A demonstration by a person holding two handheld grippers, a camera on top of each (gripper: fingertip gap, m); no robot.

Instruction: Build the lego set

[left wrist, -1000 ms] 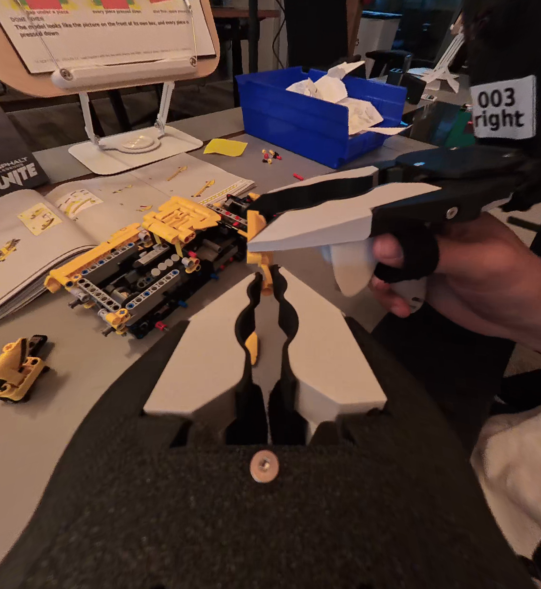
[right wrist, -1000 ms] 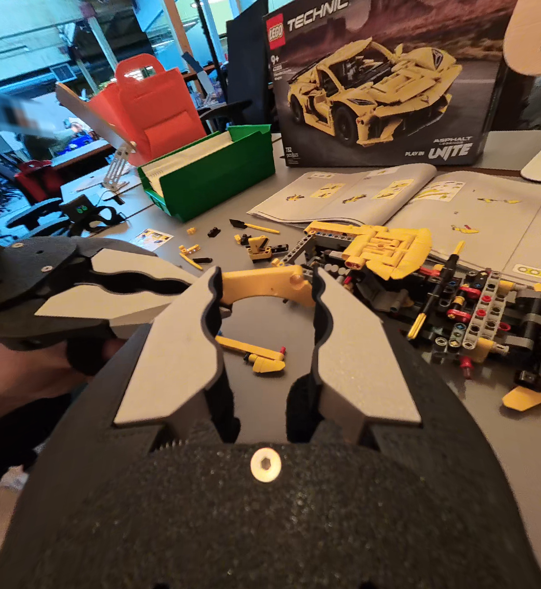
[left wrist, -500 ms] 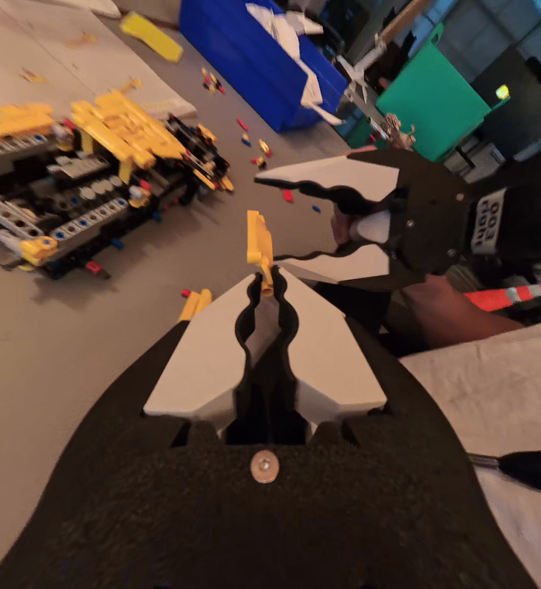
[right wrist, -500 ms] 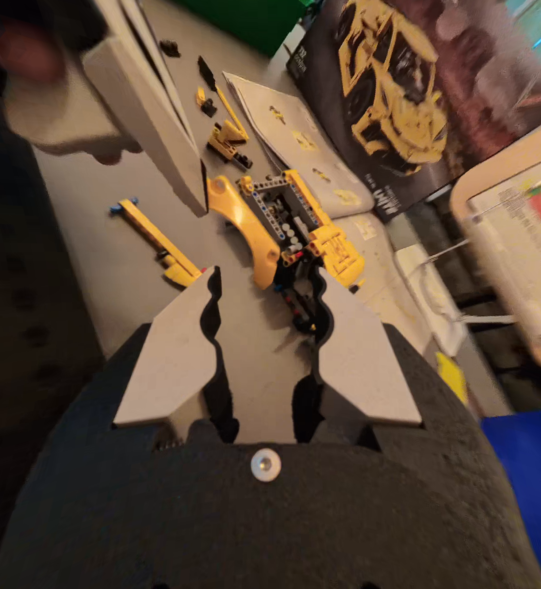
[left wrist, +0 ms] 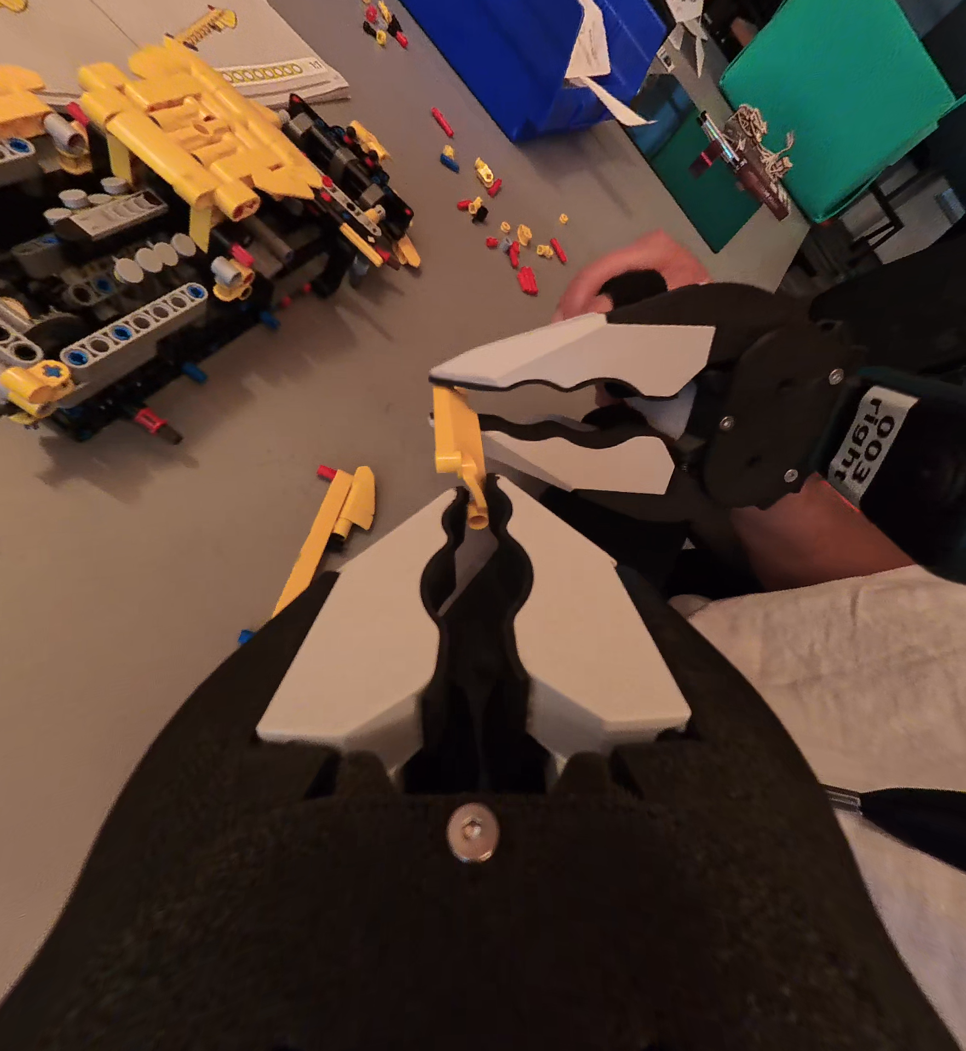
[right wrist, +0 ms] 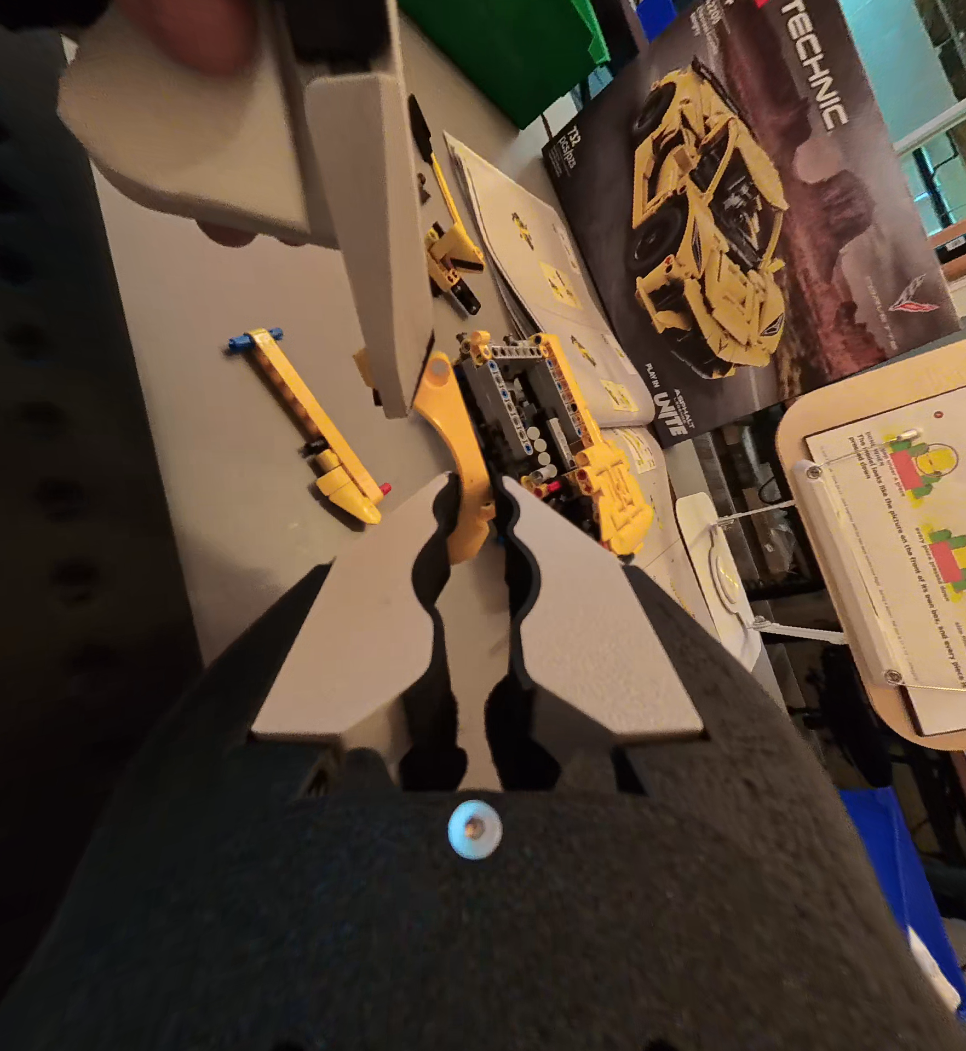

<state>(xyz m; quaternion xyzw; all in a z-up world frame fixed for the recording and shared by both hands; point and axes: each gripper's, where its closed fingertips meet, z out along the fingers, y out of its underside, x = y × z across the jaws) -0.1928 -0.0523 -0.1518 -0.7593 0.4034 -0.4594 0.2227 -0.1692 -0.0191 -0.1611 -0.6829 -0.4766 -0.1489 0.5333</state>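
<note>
A yellow curved panel piece point(left wrist: 453, 432) is held in the air between both grippers. My left gripper point(left wrist: 476, 500) is shut on its lower end. My right gripper point(left wrist: 458, 406) comes in from the right and is shut on its upper end. In the right wrist view the panel point(right wrist: 451, 432) runs from my right gripper point(right wrist: 472, 492) up to the left gripper point(right wrist: 398, 392). The part-built yellow and black car chassis point(left wrist: 156, 199) lies on the grey table at the upper left, and it also shows in the right wrist view point(right wrist: 549, 432).
A long yellow beam sub-assembly point(left wrist: 333, 523) lies on the table point(left wrist: 99, 597) below the grippers. Several small loose pieces point(left wrist: 503, 227) lie near a blue bin point(left wrist: 526, 57). The open instruction booklet point(right wrist: 537, 256), the set's box point(right wrist: 754, 199) and a small yellow-black sub-assembly point(right wrist: 452, 256) are beyond. Spacing between my two grippers at the tips: around 4 cm.
My right gripper, open half a second ago, has closed on the panel's free end. Both grippers have turned and swung away from the chassis, towards the table's near edge, with the panel.
</note>
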